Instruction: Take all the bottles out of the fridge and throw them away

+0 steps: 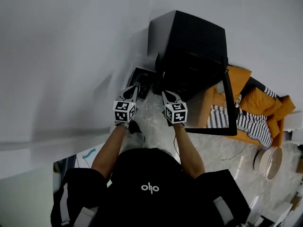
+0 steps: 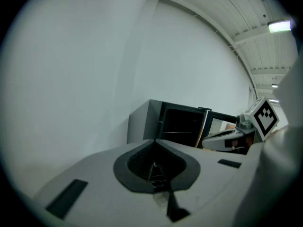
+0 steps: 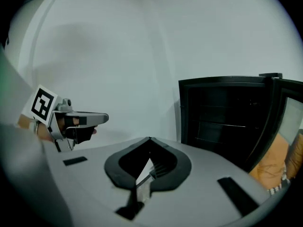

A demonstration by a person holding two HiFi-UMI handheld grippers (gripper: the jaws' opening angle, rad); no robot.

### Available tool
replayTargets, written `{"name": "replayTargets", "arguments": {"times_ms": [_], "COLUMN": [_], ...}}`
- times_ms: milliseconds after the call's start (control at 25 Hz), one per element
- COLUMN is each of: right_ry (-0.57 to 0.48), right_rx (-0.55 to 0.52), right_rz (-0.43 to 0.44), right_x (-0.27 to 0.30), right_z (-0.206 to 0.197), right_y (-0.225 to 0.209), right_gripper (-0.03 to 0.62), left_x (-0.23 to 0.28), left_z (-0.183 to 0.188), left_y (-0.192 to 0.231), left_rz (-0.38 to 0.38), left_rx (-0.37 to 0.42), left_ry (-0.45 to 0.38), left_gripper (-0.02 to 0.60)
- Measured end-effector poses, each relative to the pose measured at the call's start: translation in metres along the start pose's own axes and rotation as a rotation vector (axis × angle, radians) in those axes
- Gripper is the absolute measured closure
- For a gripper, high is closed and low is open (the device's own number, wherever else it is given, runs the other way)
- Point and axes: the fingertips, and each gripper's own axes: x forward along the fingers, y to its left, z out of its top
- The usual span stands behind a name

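The black fridge stands against the white wall with its glass door swung open to the right. Its inside is dark; I make out shelves but no bottles. My left gripper and right gripper are held side by side in front of the fridge, both shut and empty. In the left gripper view the shut jaws point toward the fridge, with the right gripper at the right. From the right gripper view, the shut jaws face the wall beside the fridge, and the left gripper is at the left.
A dark square bin sits on the floor left of the fridge, by the wall. Orange cushions and a striped cloth lie behind the open door. A round pale basket stands at the right on the marbled floor.
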Motion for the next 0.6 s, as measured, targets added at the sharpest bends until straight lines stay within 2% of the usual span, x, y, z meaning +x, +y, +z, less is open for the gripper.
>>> {"name": "replayTargets", "arguments": {"times_ms": [280,600], "right_ry": [-0.056,-0.134], "right_rx": [-0.014,-0.023], "right_rz": [0.016,-0.002], "right_x": [-0.089,-0.175], "right_z": [-0.017,-0.028], "right_y": [0.001,0.01], "right_gripper": [0.585,0.585], "left_x": [-0.041,-0.088], "left_z": [0.011,0.013], "left_y": [-0.079,-0.157], "left_rz": [-0.012,-0.061], "left_rx": [0.048,0.086], "left_ry": [-0.054,-0.106], "left_gripper": [0.574,0.574]}}
